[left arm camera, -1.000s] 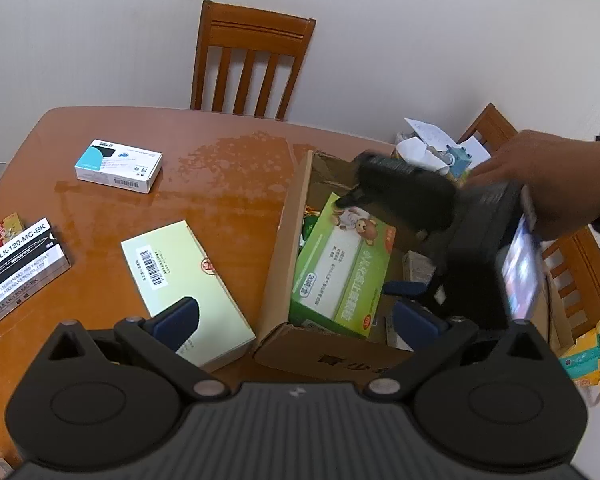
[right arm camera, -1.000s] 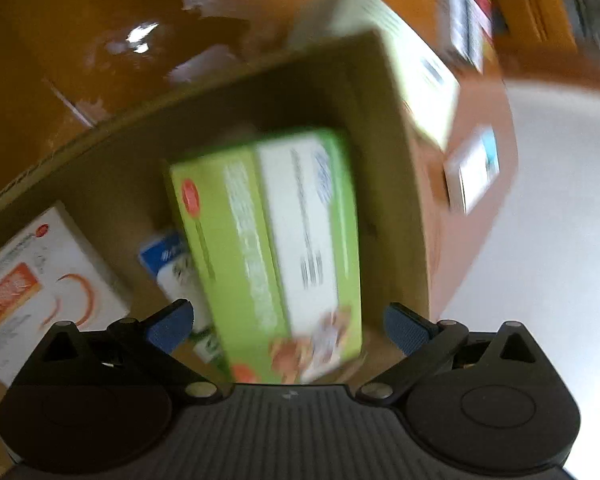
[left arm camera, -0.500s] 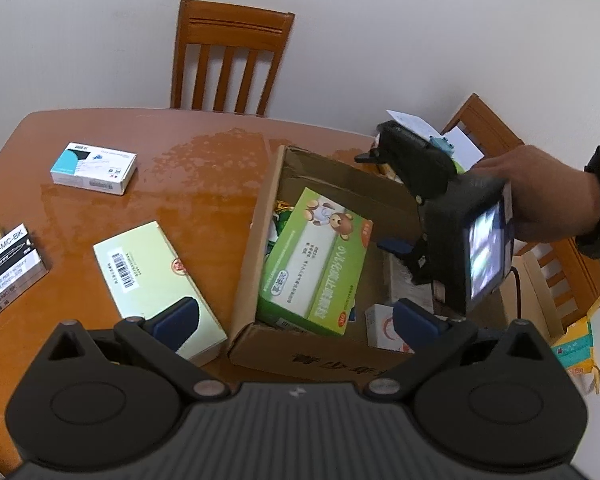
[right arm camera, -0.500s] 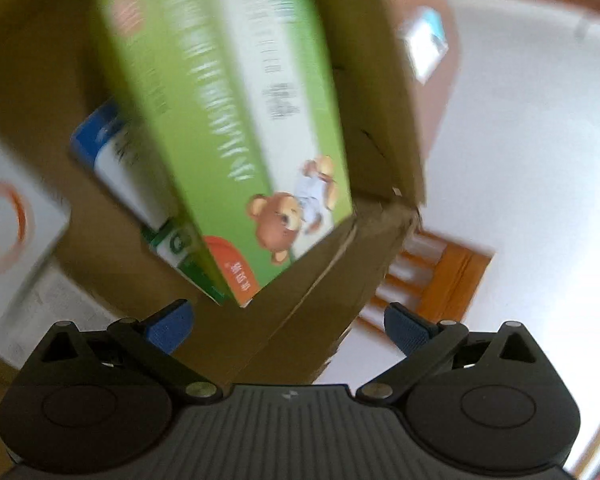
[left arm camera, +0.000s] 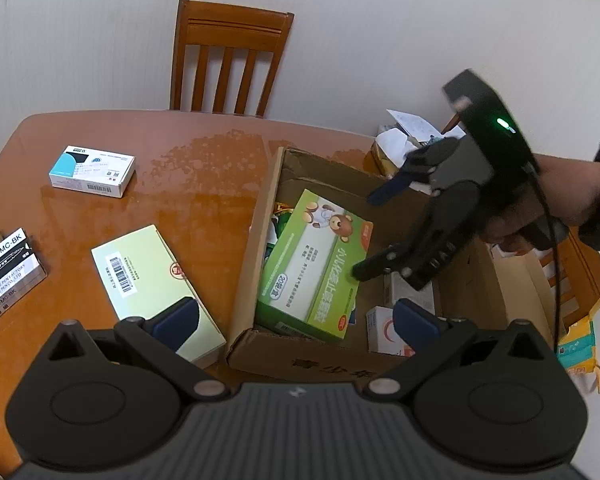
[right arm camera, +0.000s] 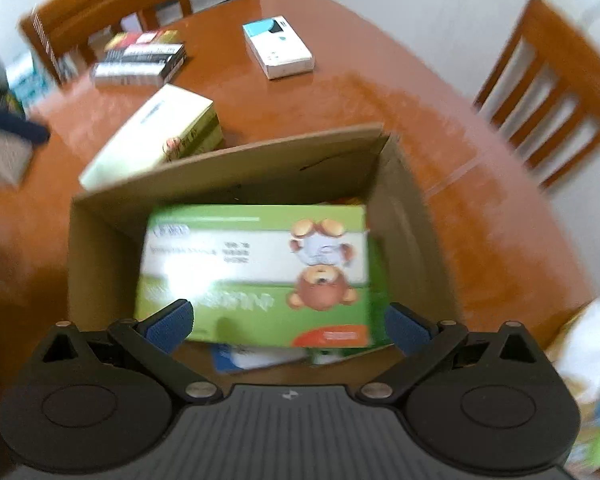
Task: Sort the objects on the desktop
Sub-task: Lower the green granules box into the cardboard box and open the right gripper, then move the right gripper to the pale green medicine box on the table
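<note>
A cardboard box (left arm camera: 256, 220) (right arm camera: 416, 208) stands on the brown table. A green box with a bear picture (left arm camera: 316, 260) (right arm camera: 256, 268) lies inside it on top of smaller packs. My right gripper (left arm camera: 364, 236) (right arm camera: 288, 326) is open and empty above the box's inside. My left gripper (left arm camera: 296, 318) is open and empty above the box's near wall. On the table lie a pale green flat box (left arm camera: 148, 284) (right arm camera: 156, 136), a white and blue box (left arm camera: 92, 172) (right arm camera: 278, 50), and black pen boxes (left arm camera: 6, 272) (right arm camera: 140, 60).
Wooden chairs stand at the far side (left arm camera: 230, 62) and right (right arm camera: 544, 84) of the table. A white and red pack (left arm camera: 384, 330) lies in the box's near right corner. Paper and packs (left arm camera: 404, 136) lie beyond the box.
The right gripper has lifted and swung round above the box, leaving the green bear box lying inside. The left gripper has hardly moved.
</note>
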Demonstrator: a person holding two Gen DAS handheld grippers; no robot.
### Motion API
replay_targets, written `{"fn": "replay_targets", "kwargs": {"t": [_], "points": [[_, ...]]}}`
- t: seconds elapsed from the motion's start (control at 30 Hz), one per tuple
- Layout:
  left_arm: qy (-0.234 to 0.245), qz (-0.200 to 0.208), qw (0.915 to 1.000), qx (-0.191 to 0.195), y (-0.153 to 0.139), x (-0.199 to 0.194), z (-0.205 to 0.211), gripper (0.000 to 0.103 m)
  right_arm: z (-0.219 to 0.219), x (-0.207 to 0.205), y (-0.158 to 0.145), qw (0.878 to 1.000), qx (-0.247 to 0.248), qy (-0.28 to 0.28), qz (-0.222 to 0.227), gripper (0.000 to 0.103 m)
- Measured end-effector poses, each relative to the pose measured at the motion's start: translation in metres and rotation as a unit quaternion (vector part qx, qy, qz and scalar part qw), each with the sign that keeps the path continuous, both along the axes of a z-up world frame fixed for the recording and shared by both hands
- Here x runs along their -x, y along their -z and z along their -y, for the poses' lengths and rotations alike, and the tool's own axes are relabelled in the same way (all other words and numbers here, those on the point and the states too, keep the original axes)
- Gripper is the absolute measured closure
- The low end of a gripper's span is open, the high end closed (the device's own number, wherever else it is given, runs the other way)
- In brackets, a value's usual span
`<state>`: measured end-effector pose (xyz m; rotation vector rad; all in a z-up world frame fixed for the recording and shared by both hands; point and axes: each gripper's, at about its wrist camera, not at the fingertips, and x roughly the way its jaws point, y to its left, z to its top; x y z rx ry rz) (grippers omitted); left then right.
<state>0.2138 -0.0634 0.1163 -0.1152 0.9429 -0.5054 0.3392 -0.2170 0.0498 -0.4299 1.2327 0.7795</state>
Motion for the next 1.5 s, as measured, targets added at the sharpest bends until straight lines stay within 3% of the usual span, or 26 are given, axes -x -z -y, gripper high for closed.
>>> {"fn": "replay_targets", "kwargs": {"t": [0.07,0.3,0.6,0.9,1.1,1.2,1.33,1.5], "points": [[-0.001,0.0,1.0,-0.002,0.0,0.0,-0.001,0.0,0.009,0.001,-0.004,0.999,-0.024,0.028,-0.039,0.0],[-0.005,-0.002,1.0,-0.004,0.001,0.0,-0.003,0.0,0.021,-0.015,-0.003,0.994,-0.052,0.084,-0.053,0.0],[-0.007,-0.008,0.9999,-0.01,0.003,0.003,-0.005,0.0,0.008,-0.018,0.001,0.989,-0.101,0.048,-0.096,0.0],[-0.012,-0.012,0.9998,-0.012,0.002,0.009,-0.009,0.0,0.001,-0.022,-0.005,0.99,-0.105,0.04,-0.09,0.0],[-0.018,-0.01,0.9996,-0.018,-0.001,0.02,-0.018,0.0,0.001,-0.021,-0.015,0.99,-0.111,0.053,-0.069,0.0],[-0.028,0.001,0.9991,-0.033,-0.005,0.033,-0.026,0.0,-0.003,-0.005,-0.051,0.994,-0.083,0.076,-0.004,0.0],[-0.041,0.023,0.9964,-0.07,-0.006,0.055,-0.035,0.0,-0.038,0.041,-0.109,0.99,-0.102,0.067,0.068,0.0],[-0.052,0.011,0.9956,-0.078,0.0,0.077,-0.051,0.0,-0.096,0.068,-0.109,0.989,-0.096,0.076,0.077,0.0]]}}
